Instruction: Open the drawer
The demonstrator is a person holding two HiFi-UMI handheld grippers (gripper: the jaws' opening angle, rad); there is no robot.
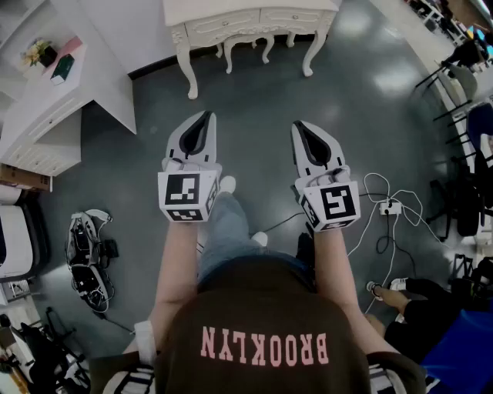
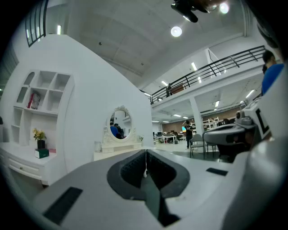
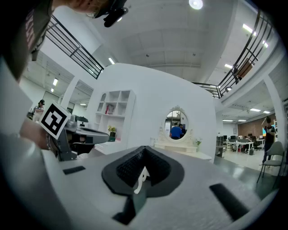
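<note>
A white dressing table [image 1: 248,21] with drawer fronts [image 1: 223,28] along its apron stands ahead across the grey floor. Both grippers are held level at waist height, well short of it, touching nothing. My left gripper [image 1: 205,117] has its jaws closed together with nothing between them; in its own view the shut tips [image 2: 146,151] aim toward the table's oval mirror [image 2: 119,124]. My right gripper [image 1: 299,125] is shut and empty too, and its tips [image 3: 144,148] face the same mirror [image 3: 176,125]. The drawer fronts are hidden in both gripper views.
A white shelf unit [image 1: 46,92] with a small plant and a green book stands at the left. Gear [image 1: 86,260] lies on the floor at the lower left. Cables and a power strip [image 1: 389,206] lie at the right, near a seated person [image 1: 420,312] and chairs [image 1: 468,115].
</note>
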